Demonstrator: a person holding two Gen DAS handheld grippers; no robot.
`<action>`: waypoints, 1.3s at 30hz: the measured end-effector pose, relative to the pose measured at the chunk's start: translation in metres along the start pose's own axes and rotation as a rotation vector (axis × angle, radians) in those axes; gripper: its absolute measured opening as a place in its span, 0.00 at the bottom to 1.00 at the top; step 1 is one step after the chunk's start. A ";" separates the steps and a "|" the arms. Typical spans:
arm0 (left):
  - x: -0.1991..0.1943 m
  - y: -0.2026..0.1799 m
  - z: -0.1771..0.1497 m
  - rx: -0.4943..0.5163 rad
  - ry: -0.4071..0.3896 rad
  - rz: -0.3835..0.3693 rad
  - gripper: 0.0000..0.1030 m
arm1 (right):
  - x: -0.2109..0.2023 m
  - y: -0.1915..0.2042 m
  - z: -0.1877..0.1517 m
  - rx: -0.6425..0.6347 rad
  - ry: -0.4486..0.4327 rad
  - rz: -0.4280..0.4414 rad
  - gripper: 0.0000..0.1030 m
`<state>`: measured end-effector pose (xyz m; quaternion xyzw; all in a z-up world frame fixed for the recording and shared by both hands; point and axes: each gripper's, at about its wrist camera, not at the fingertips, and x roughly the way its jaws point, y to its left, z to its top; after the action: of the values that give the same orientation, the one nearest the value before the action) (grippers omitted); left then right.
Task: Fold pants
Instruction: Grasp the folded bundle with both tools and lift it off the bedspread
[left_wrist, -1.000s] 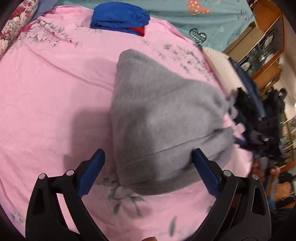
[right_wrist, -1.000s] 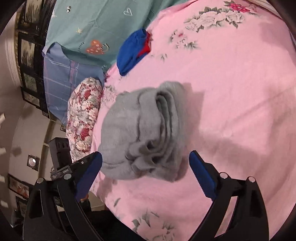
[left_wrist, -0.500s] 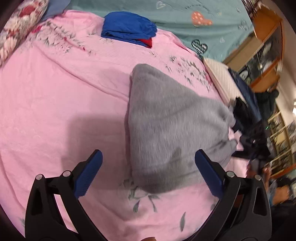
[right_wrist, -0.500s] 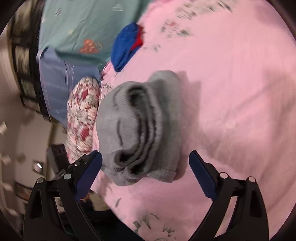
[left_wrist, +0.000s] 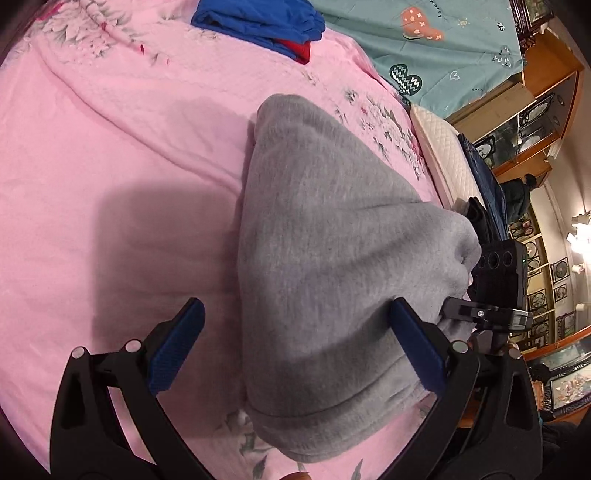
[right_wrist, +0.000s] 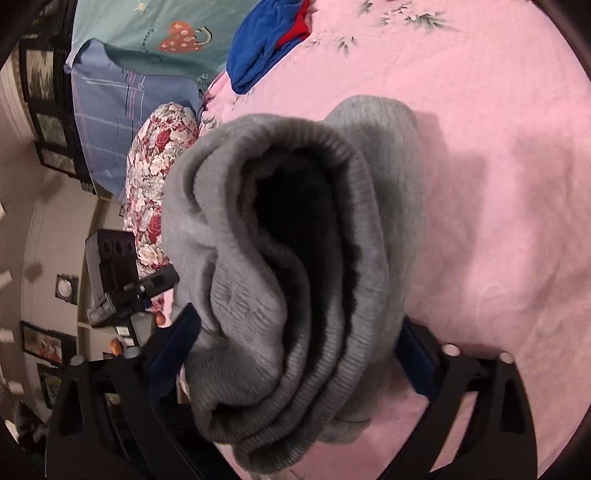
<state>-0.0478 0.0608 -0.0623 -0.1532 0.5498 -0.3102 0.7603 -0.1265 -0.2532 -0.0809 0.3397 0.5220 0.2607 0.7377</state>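
One folded grey pants (left_wrist: 325, 258) bundle is laid on the pink bedspread (left_wrist: 110, 155), long axis near-to-far, straddled by two wide-open grippers: left gripper (left_wrist: 295, 350), right gripper (right_wrist: 299, 354).

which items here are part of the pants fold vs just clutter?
Job:
- grey pants, folded bundle on the pink bedspread
- left gripper, open around one end
- right gripper, open around the other end

Lying about:
- blue and red clothes
- floral pillow
- teal sheet
- dark clothes at the bed edge
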 end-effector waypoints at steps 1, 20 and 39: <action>0.003 0.001 0.001 0.000 0.010 -0.005 0.98 | -0.004 -0.005 -0.002 0.007 -0.003 0.005 0.76; 0.028 -0.007 0.013 0.057 0.053 -0.068 0.98 | -0.014 -0.024 -0.002 -0.013 0.043 0.054 0.56; 0.014 -0.046 -0.003 0.227 -0.018 0.045 0.61 | -0.011 -0.019 -0.006 -0.002 -0.011 0.026 0.58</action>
<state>-0.0620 0.0172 -0.0476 -0.0566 0.5078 -0.3518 0.7844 -0.1355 -0.2720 -0.0902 0.3473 0.5133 0.2690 0.7373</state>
